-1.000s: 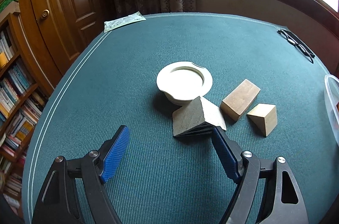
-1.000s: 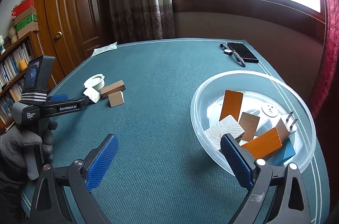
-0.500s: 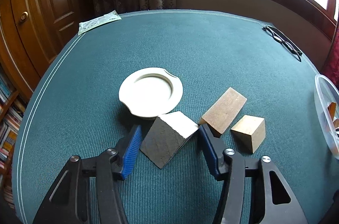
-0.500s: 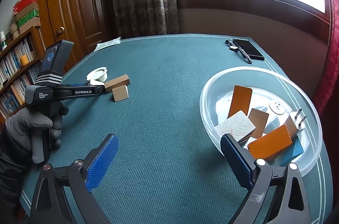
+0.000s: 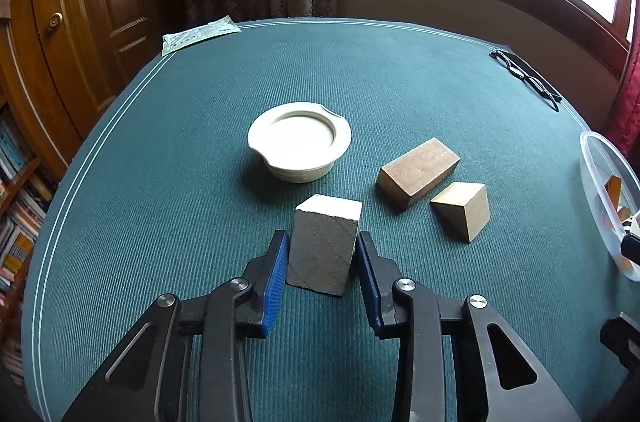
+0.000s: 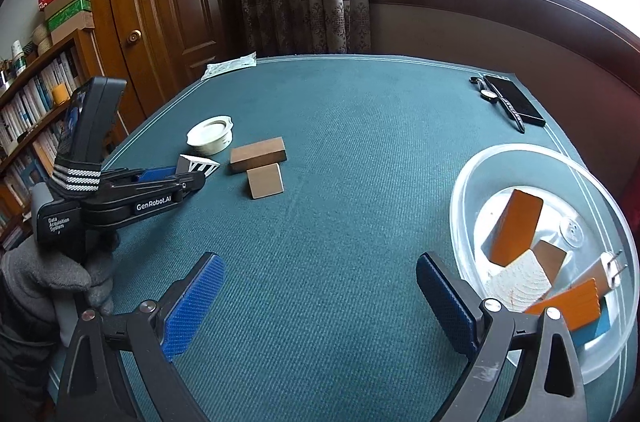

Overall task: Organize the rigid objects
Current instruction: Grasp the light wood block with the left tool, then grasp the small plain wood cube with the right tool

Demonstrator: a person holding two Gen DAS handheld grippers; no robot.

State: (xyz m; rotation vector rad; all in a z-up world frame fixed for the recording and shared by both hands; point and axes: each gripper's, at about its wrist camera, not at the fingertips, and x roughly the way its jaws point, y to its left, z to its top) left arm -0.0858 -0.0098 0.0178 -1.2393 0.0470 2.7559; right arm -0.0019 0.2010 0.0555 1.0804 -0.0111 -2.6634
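Observation:
My left gripper (image 5: 322, 242) is shut on a pale grey wedge block (image 5: 325, 249), its blue pads against both sides, low over the green table. The wedge also shows in the right wrist view (image 6: 199, 166), between the left gripper's fingers. A brown rectangular block (image 5: 418, 173) and a tan wedge block (image 5: 464, 209) lie just right of it. A white round dish (image 5: 299, 140) sits behind it. My right gripper (image 6: 318, 286) is open and empty, next to a clear plastic bowl (image 6: 480, 178) that holds several blocks and a plug.
A paper packet (image 5: 200, 33) lies at the table's far left corner. Glasses (image 5: 526, 78) lie at the far right edge; a phone and watch (image 6: 506, 100) show there in the right wrist view. A bookshelf and wooden door stand to the left.
My left gripper has closed in from wide open onto the grey wedge and squared up with it. The right gripper has shifted slightly toward the bowl, still open.

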